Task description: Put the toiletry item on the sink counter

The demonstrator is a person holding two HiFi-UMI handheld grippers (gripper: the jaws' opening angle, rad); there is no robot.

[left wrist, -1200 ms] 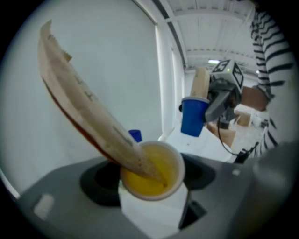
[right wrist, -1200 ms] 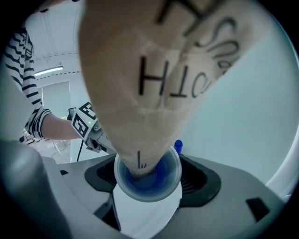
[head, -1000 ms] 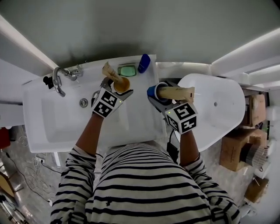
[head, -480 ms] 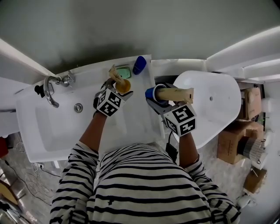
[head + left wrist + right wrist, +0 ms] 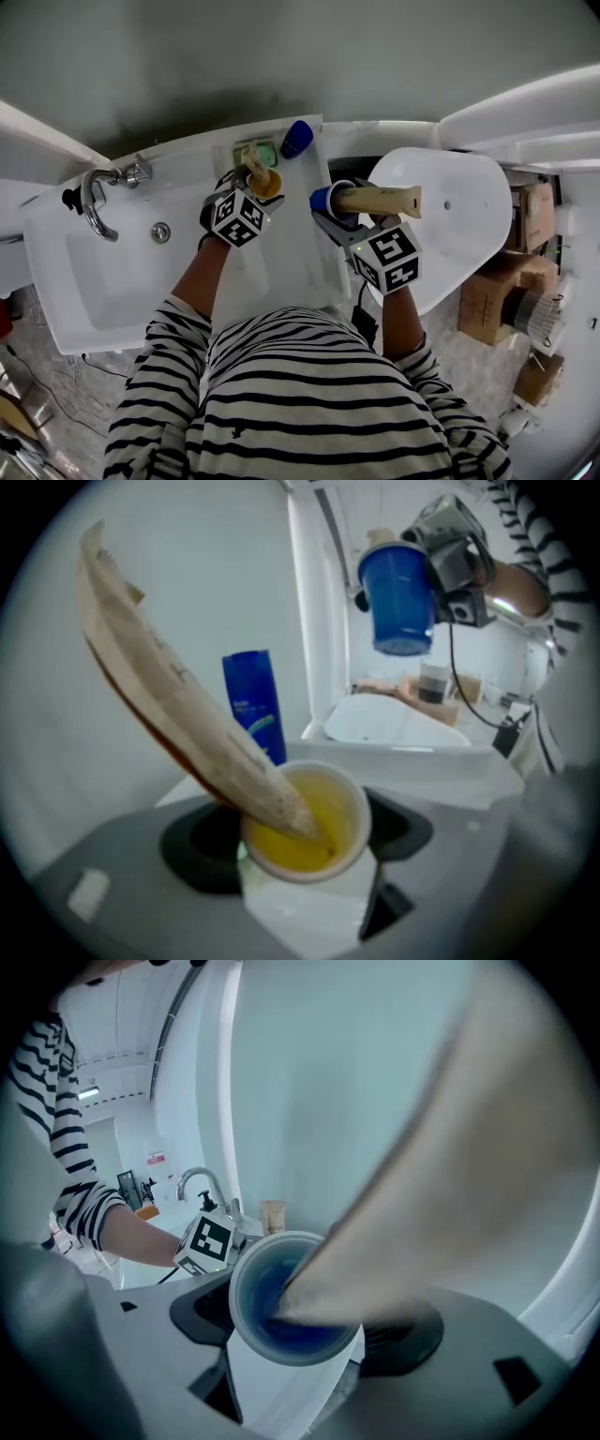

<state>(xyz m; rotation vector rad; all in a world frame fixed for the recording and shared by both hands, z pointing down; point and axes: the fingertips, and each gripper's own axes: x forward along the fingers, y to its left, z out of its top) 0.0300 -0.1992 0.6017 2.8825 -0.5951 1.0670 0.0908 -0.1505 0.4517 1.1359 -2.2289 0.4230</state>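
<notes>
White basin (image 5: 122, 272): my landmark, set in the left of the sink counter (image 5: 295, 272), with the tap (image 5: 94, 202) on its left rim.
Left gripper (image 5: 300, 841): just right of the basin, over the counter; I read its jaws as spread wide and gripping the yellow cup (image 5: 309, 817).
Yellow cup: right of the basin, a beige packet (image 5: 178, 705) leaning out of it; I cannot tell whether it touches the counter.
Green soap dish (image 5: 269, 150): right of the basin, by the wall.
Blue bottle (image 5: 253, 710): further right of the basin.
Right gripper (image 5: 300, 1321): well right of the basin; jaws clamped on the blue cup (image 5: 281, 1312), which carries a second packet (image 5: 450, 1176).
</notes>
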